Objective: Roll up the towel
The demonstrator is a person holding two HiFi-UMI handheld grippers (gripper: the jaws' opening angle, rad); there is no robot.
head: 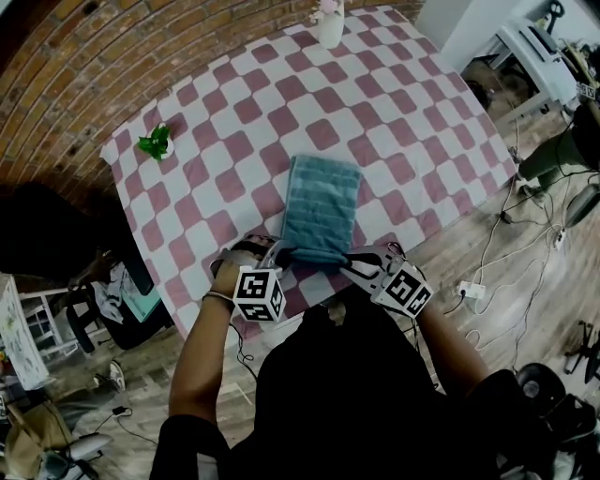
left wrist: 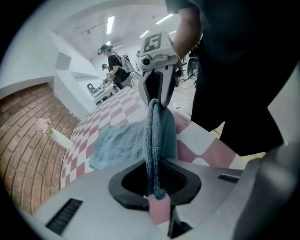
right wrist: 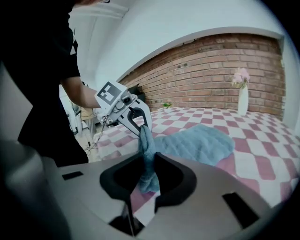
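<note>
The blue-grey terry towel (head: 322,208) lies flat on the table, a little toward 6 o'clock of its middle, with its long sides running from 12 to 6 in the head view. Its near short edge is gathered into a narrow ridge that stretches between the two tools. The rest of the towel (left wrist: 122,145) spreads over the cloth beyond.

The left gripper (head: 281,251) is clamped on the near corner at 7 o'clock of the towel. In its own view the jaws (left wrist: 157,193) stand narrow, with the folded edge pinched between them. The right gripper (head: 352,262) grips the corner at 5 o'clock in the same way, and its view shows a bunched tip of towel (right wrist: 197,143) squeezed in the closed jaws (right wrist: 145,180). Each tool sees the other at the far end of the ridge — the right one (left wrist: 157,89) from the left, the left one (right wrist: 133,117) from the right.

The black-and-white marker cubes (head: 259,293) sit just behind the jaws, at the table's 6 o'clock edge.

The pink-and-white checked tablecloth (head: 375,112) covers the whole table. A tall white vase of pale pink flowers (head: 330,23) stands at 12 o'clock, and a small green leafy plant (head: 155,142) at 10 o'clock, both well apart from the towel. A red brick wall (head: 75,56) runs behind, from 9 to 12.
</note>
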